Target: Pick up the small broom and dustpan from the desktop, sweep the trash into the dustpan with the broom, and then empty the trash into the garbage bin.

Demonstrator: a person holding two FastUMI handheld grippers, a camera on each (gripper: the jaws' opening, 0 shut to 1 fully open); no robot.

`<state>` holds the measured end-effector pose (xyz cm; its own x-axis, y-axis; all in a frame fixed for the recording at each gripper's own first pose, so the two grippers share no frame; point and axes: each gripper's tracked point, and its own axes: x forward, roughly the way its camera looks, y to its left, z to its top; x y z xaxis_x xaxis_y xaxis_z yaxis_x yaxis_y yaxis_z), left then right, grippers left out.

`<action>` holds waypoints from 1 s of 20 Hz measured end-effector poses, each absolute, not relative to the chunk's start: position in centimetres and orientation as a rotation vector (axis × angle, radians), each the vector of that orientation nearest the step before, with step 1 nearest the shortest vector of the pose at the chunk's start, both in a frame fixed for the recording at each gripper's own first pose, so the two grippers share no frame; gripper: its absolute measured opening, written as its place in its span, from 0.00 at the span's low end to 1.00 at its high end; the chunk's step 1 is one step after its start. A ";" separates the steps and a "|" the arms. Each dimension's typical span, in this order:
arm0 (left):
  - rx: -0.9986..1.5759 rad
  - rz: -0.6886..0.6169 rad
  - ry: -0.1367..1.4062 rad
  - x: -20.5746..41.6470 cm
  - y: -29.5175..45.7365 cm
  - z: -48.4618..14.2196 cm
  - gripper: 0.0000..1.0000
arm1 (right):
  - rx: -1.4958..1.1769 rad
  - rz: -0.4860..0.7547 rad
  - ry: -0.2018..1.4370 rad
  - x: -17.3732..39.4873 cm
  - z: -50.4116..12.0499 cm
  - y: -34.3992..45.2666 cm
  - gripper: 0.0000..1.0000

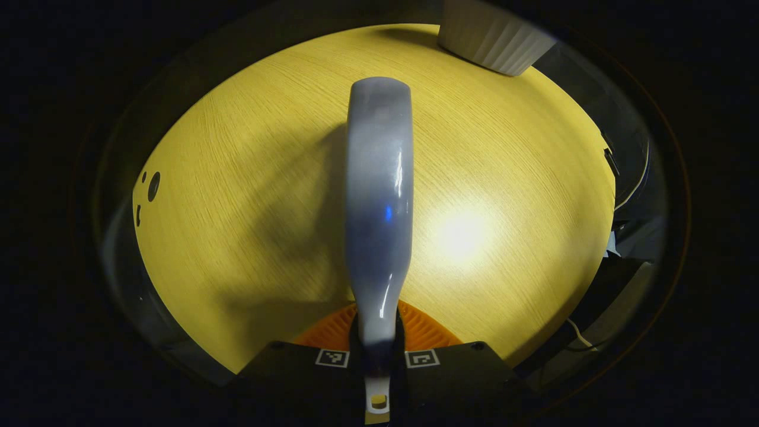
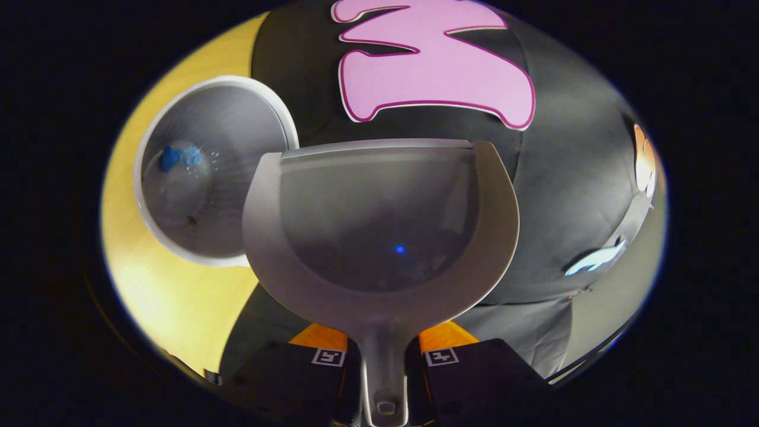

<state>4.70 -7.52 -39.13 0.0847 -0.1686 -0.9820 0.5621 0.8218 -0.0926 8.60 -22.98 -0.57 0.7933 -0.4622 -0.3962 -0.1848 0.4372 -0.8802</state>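
Left gripper (image 1: 378,356) was clamped on grey plastic small broom (image 1: 379,196), held over yellow wood-grain tabletop (image 1: 237,207). Right gripper (image 2: 384,356) was closed on handle of grey plastic dustpan (image 2: 379,219), w/ pan beside white round garbage bin (image 2: 201,172) holding blue trash (image 2: 178,157).

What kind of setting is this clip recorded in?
Probably a staged recording booth, not a real home: a bare wooden desktop, a black cloth wall behind it, and a small white bin on the desk. The grippers hold a broom and dustpan.
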 end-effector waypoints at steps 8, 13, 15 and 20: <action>0.349 -0.558 1.391 4.7 -7.5 -39.1 0.20 | -0.614 -0.148 0.802 6.0 -3.9 -21.3 0.34; 0.351 -0.559 1.394 4.6 -7.5 -39.0 0.20 | -0.206 -0.108 0.833 2.7 -3.3 -19.3 0.34; 0.352 -0.559 1.396 4.6 -7.5 -39.0 0.20 | -0.086 -0.086 0.826 3.1 -3.4 -18.5 0.34; 0.353 -0.556 1.402 4.6 -7.5 -38.9 0.20 | 0.103 0.027 0.803 1.5 -2.3 -14.5 0.34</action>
<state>4.61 -7.47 -38.94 0.0727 -0.1566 -0.9850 0.5606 0.8232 -0.0895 1.52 -14.48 -2.31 0.6943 0.0632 -0.7169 0.0153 0.9946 0.1024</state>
